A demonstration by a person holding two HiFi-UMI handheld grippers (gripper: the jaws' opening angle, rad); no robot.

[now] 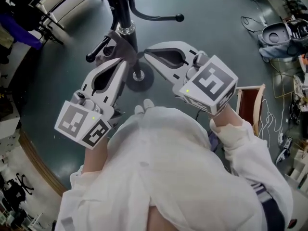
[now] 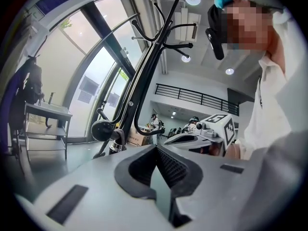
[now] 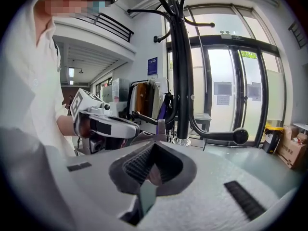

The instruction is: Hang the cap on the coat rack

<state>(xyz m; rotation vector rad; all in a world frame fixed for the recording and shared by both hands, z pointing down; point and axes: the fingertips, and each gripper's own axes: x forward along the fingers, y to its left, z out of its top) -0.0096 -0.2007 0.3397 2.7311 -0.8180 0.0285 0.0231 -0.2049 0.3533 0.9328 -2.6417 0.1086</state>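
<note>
Noted grey cap against coat rack pole. Judged it light and floppy, best gripped at the stiffer brim. Found left gripper jaws shut and empty, right gripper jaws narrow, apparently pinching grey cap.

Coat rack pole dead ahead; knobbed arms jut left and right; open floor far right.

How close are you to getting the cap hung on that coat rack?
Done: the cap is right beside the pole of the coat rack. In hand: the right tongs seem to pinch its edge; the left tongs are shut and look empty. Left: I can't tell that it sits on the low hook yet, so hooking it and letting go remain.
</note>
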